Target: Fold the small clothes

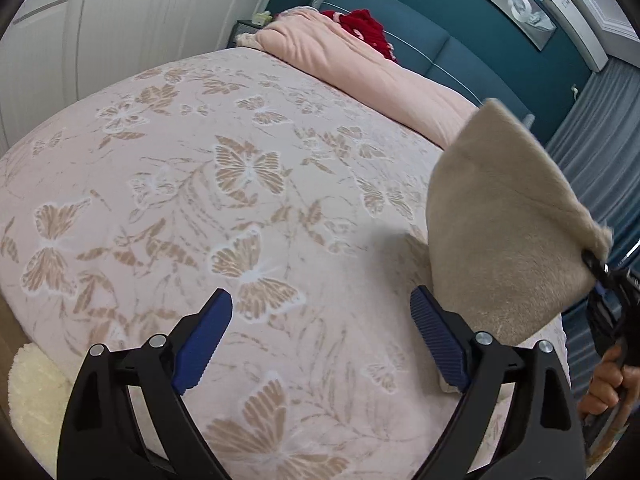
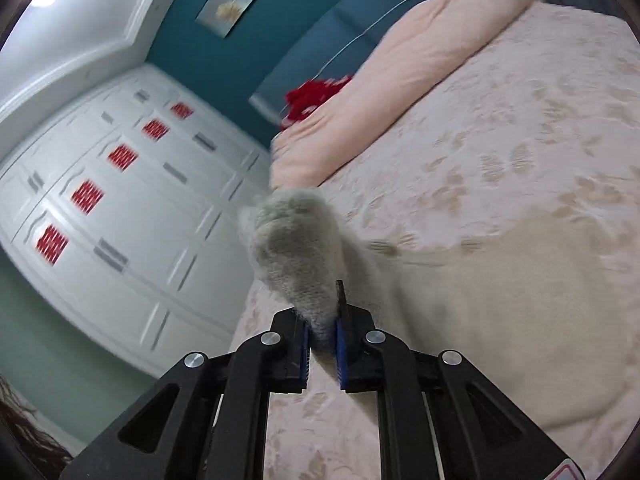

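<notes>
Over the bed [image 1: 160,208], the right tool [image 2: 322,344] is pinching an edge of the beige fuzzy garment [image 1: 508,232] and holding it up, with the rest trailing onto the bedspread. The left tool [image 1: 320,340] is hanging wide open with nothing in it. I'd be grabbing the opposite edge with it so the fold is landing flat, not bunching.

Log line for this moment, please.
right gripper: shut on beige garment, lifted | left gripper: open, holding nothing | surface: bedspread
</notes>
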Demonstrator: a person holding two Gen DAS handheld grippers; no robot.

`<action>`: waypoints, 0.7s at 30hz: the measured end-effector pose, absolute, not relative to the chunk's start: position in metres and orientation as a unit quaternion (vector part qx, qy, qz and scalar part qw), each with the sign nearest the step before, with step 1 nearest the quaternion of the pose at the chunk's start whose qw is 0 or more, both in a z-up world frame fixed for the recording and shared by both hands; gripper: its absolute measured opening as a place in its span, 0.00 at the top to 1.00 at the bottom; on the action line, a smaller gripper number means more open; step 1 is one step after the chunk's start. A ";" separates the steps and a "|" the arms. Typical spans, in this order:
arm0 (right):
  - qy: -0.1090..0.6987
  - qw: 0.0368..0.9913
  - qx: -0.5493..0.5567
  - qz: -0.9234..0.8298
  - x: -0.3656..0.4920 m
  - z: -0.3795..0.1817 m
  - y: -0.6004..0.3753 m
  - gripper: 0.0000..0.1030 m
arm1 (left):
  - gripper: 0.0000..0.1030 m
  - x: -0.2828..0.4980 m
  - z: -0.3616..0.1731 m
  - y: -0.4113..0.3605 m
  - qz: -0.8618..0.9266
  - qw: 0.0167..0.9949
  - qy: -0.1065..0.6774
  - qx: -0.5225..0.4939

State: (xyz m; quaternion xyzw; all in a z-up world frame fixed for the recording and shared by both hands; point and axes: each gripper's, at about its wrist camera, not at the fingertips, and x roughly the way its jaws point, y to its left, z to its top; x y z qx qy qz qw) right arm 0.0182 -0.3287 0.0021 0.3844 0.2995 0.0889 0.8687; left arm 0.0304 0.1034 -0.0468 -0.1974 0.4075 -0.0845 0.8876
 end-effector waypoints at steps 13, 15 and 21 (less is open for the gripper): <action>0.414 0.798 0.433 -0.059 -0.056 -0.137 -0.432 0.62 | 0.10 0.016 -0.081 -0.107 -0.301 0.825 0.467 -0.100; 0.412 0.793 0.446 -0.048 -0.054 -0.140 -0.437 0.60 | 0.09 0.014 -0.091 -0.124 -0.303 0.827 0.470 -0.062; 0.418 0.771 0.480 -0.037 -0.045 -0.156 -0.437 0.66 | 0.09 0.020 -0.117 -0.149 -0.300 0.841 0.451 0.008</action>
